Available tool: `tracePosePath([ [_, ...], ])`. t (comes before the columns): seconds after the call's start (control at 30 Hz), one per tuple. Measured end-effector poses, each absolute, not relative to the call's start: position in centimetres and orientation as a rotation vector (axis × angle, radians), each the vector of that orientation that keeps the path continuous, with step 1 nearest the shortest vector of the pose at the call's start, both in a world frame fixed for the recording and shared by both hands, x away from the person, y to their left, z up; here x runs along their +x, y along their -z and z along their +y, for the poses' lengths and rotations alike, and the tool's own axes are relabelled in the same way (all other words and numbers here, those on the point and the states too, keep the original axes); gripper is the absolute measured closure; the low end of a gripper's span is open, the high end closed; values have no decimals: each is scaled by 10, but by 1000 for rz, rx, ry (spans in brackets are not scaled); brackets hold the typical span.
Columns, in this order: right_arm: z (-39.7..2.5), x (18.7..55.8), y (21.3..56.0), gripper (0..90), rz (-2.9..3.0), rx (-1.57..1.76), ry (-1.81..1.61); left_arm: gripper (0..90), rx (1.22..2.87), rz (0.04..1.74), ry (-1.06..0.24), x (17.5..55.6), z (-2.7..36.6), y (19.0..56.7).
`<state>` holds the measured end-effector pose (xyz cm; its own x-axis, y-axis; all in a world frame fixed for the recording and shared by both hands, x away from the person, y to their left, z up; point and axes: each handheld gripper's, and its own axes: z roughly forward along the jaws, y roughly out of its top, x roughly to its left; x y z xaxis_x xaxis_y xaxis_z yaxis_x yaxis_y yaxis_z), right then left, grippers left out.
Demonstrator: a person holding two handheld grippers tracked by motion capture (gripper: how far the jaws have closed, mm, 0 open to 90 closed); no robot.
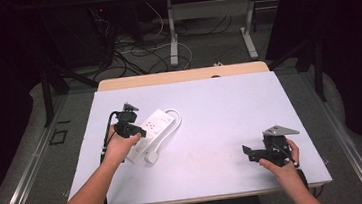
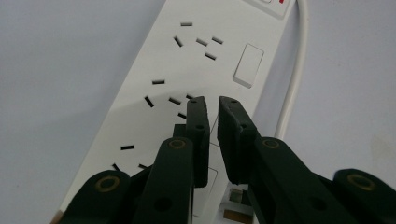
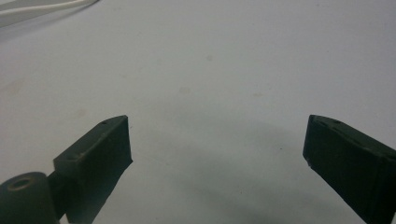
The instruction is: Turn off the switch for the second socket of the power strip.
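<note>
Pale lavender sheeting covered the table, with a strip of wood showing at its far edge and a dark floor strewn with cables beyond. Nearest the person, at about four o'clock on the sheet, the right gripper rested low over bare surface, its jaws spread wide with nothing between them; the right gripper view looked across blank sheeting with a curl of white cable at the top left corner. Farther in, at about nine o'clock, the left gripper was poised over the near half of the white power strip, which lay at a slant with its cord looping round the far end and back down its right side to a plug lying at the near end. In the left gripper view the jaws stood narrow, a slim gap between them and nothing gripped, the tips over the strip's rocker switches. The step looked to be pressing a switch; doing it well would mean bringing one tip squarely down on the rocker's raised side, pressing straight so the light strip did not skid, the idle right gripper steadying it if needed. Whether the tips touched the strip could not be told, the switch beneath them was largely covered, and the strip's near end was hidden under the hand.
</note>
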<state>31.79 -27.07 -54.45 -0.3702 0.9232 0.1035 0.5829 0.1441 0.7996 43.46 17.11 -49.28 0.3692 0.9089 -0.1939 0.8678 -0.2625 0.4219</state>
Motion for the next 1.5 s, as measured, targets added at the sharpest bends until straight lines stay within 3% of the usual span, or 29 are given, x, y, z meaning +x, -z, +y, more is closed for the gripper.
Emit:
tracePosePath([
  [0.87,-272,318,544,70,2016,1434,-1108,521,2125,1394,-224,425,165,474],
  [1.5,-271,317,544,71,2017,1430,-1105,384,2101,1278,-318,411,159,463],
])
